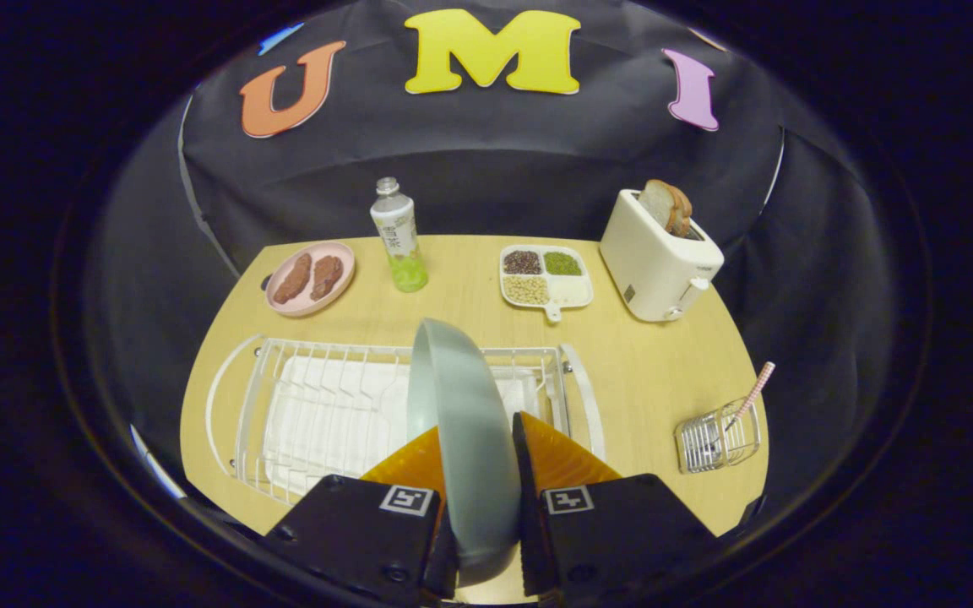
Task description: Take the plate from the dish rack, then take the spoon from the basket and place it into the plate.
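Plate gripped on edge, up above the dish rack!

The gripper (480, 456) has both orange fingers (406, 463) clamped on the grey plate (461, 422), which stands on its rim between them, over the white wire dish rack (317, 414) along the table's (647, 371) near edge. Over by the near right corner sits the small wire basket (716, 439), and the spoon (752, 395) with its pink checked handle leans out of it. Along the far edge: a pink dish (311, 277) with two brown pieces, a bottle (398, 236), a divided tray (546, 277) of beans, and a white toaster (657, 257) with bread (668, 207) poking up at the far right corner.
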A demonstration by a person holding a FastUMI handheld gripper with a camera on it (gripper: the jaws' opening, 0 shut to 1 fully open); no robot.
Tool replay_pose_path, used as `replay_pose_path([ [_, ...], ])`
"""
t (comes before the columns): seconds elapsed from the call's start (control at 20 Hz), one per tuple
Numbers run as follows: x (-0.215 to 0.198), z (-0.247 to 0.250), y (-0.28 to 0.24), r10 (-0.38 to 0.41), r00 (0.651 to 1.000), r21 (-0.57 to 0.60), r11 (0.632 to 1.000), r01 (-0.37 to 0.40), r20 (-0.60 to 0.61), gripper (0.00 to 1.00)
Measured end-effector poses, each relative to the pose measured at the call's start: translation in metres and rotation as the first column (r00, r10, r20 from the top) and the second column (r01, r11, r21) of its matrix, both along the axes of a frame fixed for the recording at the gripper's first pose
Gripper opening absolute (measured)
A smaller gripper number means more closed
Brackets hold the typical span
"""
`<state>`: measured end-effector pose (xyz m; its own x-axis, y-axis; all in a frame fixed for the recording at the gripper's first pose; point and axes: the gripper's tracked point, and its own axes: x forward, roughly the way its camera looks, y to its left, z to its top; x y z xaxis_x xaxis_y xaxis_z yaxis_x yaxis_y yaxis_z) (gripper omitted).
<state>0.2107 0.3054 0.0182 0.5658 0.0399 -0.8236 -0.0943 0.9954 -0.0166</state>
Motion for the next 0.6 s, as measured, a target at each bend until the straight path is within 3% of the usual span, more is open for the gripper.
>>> replay_pose_path([
  [0.2, -0.044, 0.003, -0.006, 0.063, 0.998, 0.155, 0.986, -0.058, -0.026, 0.34],
  [0.4, -0.098, -0.006, -0.033, 0.12, 0.993, 0.182, 0.976, -0.119, 0.005, 0.34],
  [0.6, -0.151, -0.027, -0.052, 0.139, 0.99, 0.269, 0.955, -0.128, -0.021, 0.34],
])
